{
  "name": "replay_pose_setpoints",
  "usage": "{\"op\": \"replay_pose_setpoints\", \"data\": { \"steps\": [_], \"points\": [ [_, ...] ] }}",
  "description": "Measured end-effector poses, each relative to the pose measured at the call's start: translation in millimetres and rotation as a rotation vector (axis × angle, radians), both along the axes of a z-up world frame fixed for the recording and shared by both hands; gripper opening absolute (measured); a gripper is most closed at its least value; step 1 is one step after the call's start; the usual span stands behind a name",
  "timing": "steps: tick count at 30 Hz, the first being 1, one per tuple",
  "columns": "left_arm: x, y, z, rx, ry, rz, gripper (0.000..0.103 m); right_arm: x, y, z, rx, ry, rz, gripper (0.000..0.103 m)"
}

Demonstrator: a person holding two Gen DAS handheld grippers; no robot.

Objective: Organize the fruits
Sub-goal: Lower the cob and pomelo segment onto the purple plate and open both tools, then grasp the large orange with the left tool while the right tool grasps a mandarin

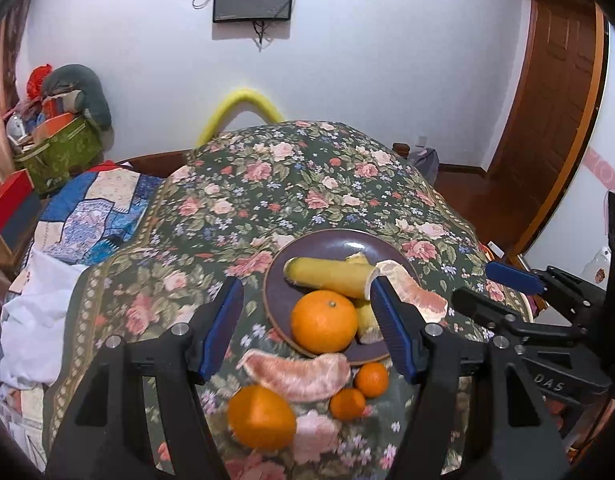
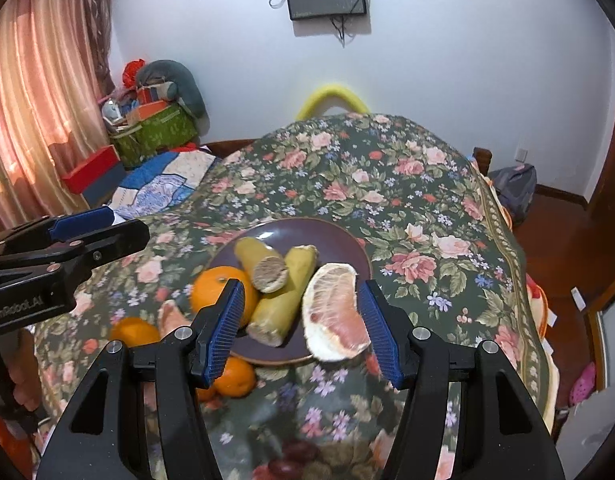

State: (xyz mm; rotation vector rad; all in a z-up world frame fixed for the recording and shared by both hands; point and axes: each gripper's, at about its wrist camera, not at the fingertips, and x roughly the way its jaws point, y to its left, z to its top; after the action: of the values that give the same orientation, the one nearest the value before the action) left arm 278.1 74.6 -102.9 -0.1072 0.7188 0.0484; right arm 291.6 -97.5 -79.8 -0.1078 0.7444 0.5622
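1. Round dark purple glazed plate point(image 1: 339, 246) sits on a floral quilted bedspread point(image 1: 267, 184), green ground with pink roses.
2. On the plate: two yellow peeled banana pieces point(image 2: 267, 268) with matte skin and blunt cut ends, crossing each other. In the right wrist view the upper one's cut end faces the camera and its long axis runs up-left toward the far rim.
3. Large smooth orange point(image 1: 324, 321) with a green stem dimple rests on the plate's near rim, touching the banana pieces.
4. Pink pomelo segment point(image 2: 335, 312), crescent-shaped with white pith and pulpy flesh, lies on the plate's right edge, long axis running roughly near-to-far.
5. Second pink pomelo segment point(image 1: 297, 374) lies off the plate on the bedspread, long axis left-right, curve bowed toward the camera.
6. Off the plate: a big orange point(image 1: 261, 418) and two small tangerines point(image 1: 371, 379), just beside that segment.
7. Left gripper point(image 1: 309, 328): ribbed blue pads apart, released, holding nothing.
8. Right gripper point(image 2: 303, 330): pads apart, released, clear of the segment between them.
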Motion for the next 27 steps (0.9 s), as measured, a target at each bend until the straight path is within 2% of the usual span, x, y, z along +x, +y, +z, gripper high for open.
{"op": "replay_pose_setpoints", "data": {
  "steps": [5,11,14,17,27],
  "points": [
    [-22,10,-2,-0.006,0.01,0.019,0.068,-19,2,5,-0.006,-0.009,0.009,0.056],
    [-40,21,-20,-0.016,0.062,0.029,0.075,-36,9,-2,-0.026,0.005,0.024,0.056],
    [-45,27,-33,-0.012,0.093,0.047,0.082,-40,13,-10,-0.044,0.015,0.027,0.056],
    [-48,33,-50,-0.014,0.131,0.071,0.083,-43,18,-18,-0.065,0.025,0.034,0.056],
    [-42,35,-95,-0.051,0.209,0.063,0.083,-36,30,-54,-0.092,0.098,0.045,0.056]
  ]
}}
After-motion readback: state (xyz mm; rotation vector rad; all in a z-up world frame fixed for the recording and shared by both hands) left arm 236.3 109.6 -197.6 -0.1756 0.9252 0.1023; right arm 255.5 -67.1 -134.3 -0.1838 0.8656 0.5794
